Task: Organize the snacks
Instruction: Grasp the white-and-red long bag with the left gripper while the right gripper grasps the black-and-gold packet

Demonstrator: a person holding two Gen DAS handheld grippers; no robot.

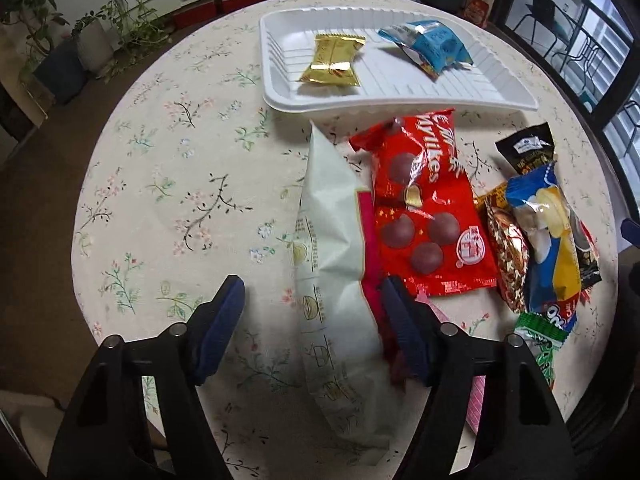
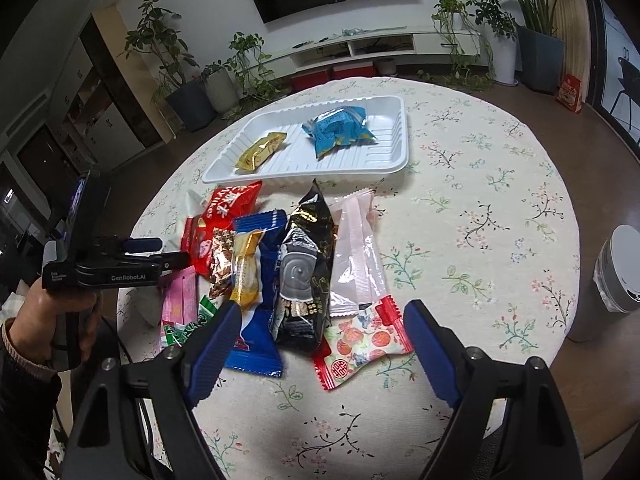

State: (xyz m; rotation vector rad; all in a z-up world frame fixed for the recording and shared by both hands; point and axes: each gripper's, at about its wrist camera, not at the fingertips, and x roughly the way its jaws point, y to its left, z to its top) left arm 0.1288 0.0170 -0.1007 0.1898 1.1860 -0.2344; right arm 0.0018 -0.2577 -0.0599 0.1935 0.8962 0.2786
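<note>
A long pale green-white snack bag (image 1: 332, 240) lies on the floral tablecloth between the fingers of my left gripper (image 1: 313, 280). That gripper is open: its left pad stands apart from the bag and the right pad is at the bag's edge. Beside it lie a red chocolate bag (image 1: 424, 208) and several small packets. The white tray (image 1: 400, 100) behind holds a gold packet (image 1: 334, 60) and a blue packet (image 1: 430, 46). My right gripper (image 2: 324, 307) hovers open over the pile, near a black packet (image 2: 306, 264) and a floral packet with red ends (image 2: 360, 340). A hand holds the left gripper (image 2: 160, 252) at the pile's left.
The round table (image 2: 480, 200) has bare cloth to the right of the pile. A grey canister (image 2: 618, 276) stands just past its right edge. Potted plants (image 2: 192, 92) and a low TV cabinet (image 2: 360, 48) line the far wall.
</note>
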